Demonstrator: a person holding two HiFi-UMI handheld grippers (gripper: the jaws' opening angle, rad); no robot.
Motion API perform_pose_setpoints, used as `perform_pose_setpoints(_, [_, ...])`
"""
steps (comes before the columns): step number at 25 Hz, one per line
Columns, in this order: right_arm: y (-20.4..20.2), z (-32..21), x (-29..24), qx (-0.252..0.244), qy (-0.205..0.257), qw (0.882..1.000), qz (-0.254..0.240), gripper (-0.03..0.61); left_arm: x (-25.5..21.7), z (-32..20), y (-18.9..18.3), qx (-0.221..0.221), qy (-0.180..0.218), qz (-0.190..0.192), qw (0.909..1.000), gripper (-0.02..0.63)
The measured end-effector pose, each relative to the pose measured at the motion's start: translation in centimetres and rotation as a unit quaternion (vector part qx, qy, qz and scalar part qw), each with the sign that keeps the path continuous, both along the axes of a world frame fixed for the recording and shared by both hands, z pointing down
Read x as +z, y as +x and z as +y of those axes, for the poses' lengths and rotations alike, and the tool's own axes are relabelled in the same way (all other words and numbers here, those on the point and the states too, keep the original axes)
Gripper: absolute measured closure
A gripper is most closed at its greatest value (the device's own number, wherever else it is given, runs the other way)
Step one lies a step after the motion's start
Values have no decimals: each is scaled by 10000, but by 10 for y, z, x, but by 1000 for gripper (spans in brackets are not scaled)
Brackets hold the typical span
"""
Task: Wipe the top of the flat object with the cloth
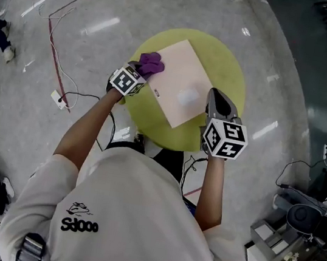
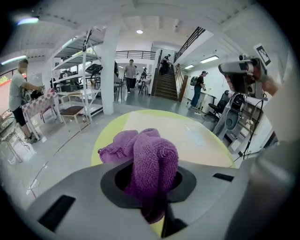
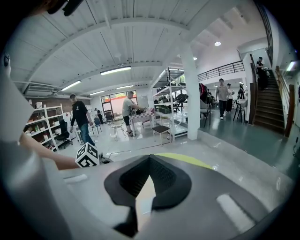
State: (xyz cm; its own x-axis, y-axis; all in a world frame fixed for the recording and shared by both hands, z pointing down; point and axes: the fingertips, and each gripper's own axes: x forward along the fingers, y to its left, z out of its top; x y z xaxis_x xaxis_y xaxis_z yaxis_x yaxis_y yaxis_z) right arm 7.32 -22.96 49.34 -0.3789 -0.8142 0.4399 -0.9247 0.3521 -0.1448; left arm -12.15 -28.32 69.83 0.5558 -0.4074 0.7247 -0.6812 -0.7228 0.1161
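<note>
The rectangular pale board [image 1: 182,68] lies flat on the round yellow-green table [image 1: 233,61], its corners near the rim, with glossy floor [image 1: 95,18] all round. The left gripper [image 1: 139,74] pinches a nubby purple cloth [image 1: 151,64] at the board's left corner. The right gripper [image 1: 216,99], jaws nearly together with nothing between them, sits at the board's right edge.

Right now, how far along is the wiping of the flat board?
Done: the left gripper is shut on the purple cloth, which sits at the flat board's left edge. In hand: the right gripper, jaws together, is at the board's right edge, seemingly steadying it. Left: nearly the whole top, including a whitish patch mid-board, lies beyond the cloth.
</note>
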Motion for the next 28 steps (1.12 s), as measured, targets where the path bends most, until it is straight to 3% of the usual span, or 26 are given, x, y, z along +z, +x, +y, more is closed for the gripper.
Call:
perform_pose_setpoints(7, [9,3,-11,107,38,9999,50,569,-3,-21,-33,-640,148,-167,9977,549])
perform_pose_setpoints(10, [16,4,-19,132,84,9999,67,569,-16,-28,-38,-905,290,-53,9955,549])
perform_pose_setpoints(17, [38,-3,-49,50,410,9990,142,569,-99,-41,-24,-1056,1184,433,9864,549])
perform_pose_setpoints(23, [61,-5,-89,-212,881,9950,410,569,-195,-35,2,-1039,2081,784,9694,549])
perform_pose_setpoints(28, [82,-10,-128,-373,1398,9873,660,569,-272,-24,23,-1067,2757,1018,9499,549])
